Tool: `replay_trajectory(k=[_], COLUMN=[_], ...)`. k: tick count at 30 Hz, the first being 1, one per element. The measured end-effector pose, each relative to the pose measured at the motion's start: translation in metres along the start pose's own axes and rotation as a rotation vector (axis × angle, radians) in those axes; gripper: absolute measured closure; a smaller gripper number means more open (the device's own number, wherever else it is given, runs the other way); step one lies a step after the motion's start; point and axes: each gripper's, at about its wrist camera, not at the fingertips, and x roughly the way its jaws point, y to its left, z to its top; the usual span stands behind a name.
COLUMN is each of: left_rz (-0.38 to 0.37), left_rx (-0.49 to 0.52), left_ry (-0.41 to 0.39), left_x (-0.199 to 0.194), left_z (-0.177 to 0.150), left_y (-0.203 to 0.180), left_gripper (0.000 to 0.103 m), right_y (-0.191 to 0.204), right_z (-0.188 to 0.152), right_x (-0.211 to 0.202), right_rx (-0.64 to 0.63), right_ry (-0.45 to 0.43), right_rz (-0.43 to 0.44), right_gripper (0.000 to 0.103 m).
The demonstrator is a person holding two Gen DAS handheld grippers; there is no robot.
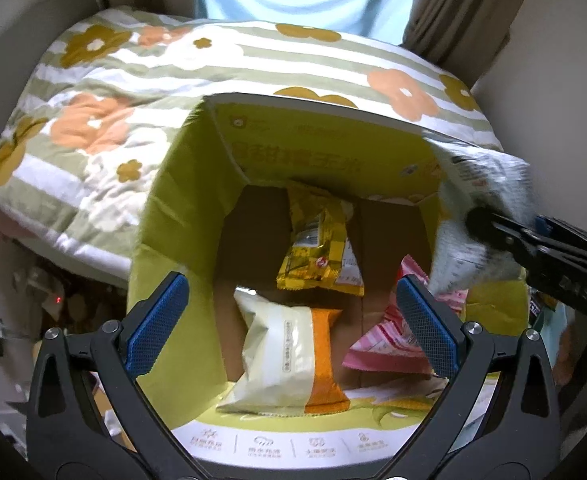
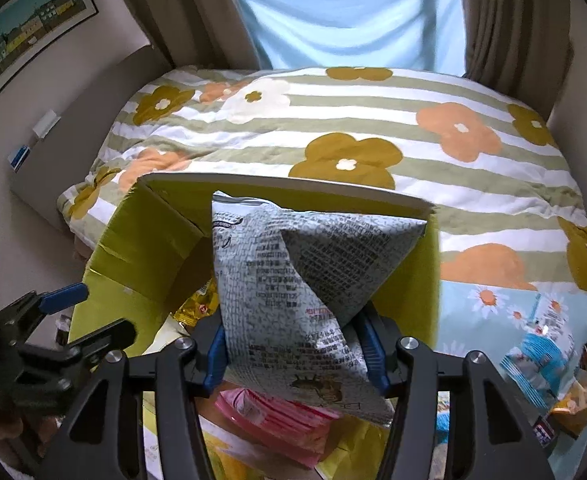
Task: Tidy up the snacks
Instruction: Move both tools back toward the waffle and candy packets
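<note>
An open yellow-green cardboard box [image 1: 173, 208] stands against the bed. Inside lie a yellow snack pack [image 1: 313, 248], a white-and-orange pack [image 1: 289, 356] and a pink striped pack [image 1: 389, 348]. My left gripper [image 1: 293, 320] is open and empty, just above the box's front. My right gripper [image 2: 293, 344] is shut on a grey-white printed snack bag [image 2: 293, 280] and holds it over the box's right side; the bag also shows in the left wrist view [image 1: 477, 216]. The box [image 2: 133, 240] and pink pack [image 2: 277, 420] show below it.
A bed with a striped flower quilt [image 2: 333, 140] lies behind the box. More snack packs [image 2: 549, 360] lie on a light blue cloth at the right. Curtains [image 2: 513, 20] and a window are at the back. Clutter [image 1: 53, 304] lies on the floor at left.
</note>
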Motion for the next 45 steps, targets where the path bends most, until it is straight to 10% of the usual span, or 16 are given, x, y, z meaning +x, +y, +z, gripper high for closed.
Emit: replay_trajectory(k=[5, 21, 37, 45], left_rz=[0.002, -0.072, -0.185, -0.137], left_rx=[-0.016, 0.041, 0.184, 0.200], left_ry=[-0.014, -0.075, -0.083, -0.074], left_x=[-0.012, -0.053, -0.080, -0.085], left_z=[-0.009, -0.022, -0.054, -0.090], left_y=[0.009, -0.005, -0.110, -0.167], left_gripper=[0.001, 0.001, 0.001, 0.001], right_y=[-0.003, 0.013, -0.057, -0.099], right_z=[-0.005, -0.037, -0.084, -0.138], right_x=[0.008, -0.051, -0.177, -0.187], right_rx=[0.017, -0.025, 0.094, 0.006], right_ry=[-0.001, -0.034, -0.214, -0.129], right_rz=[0.001, -0.099, -0.219, -0.175], right_gripper=[0.005, 0.003, 0.003, 0.003])
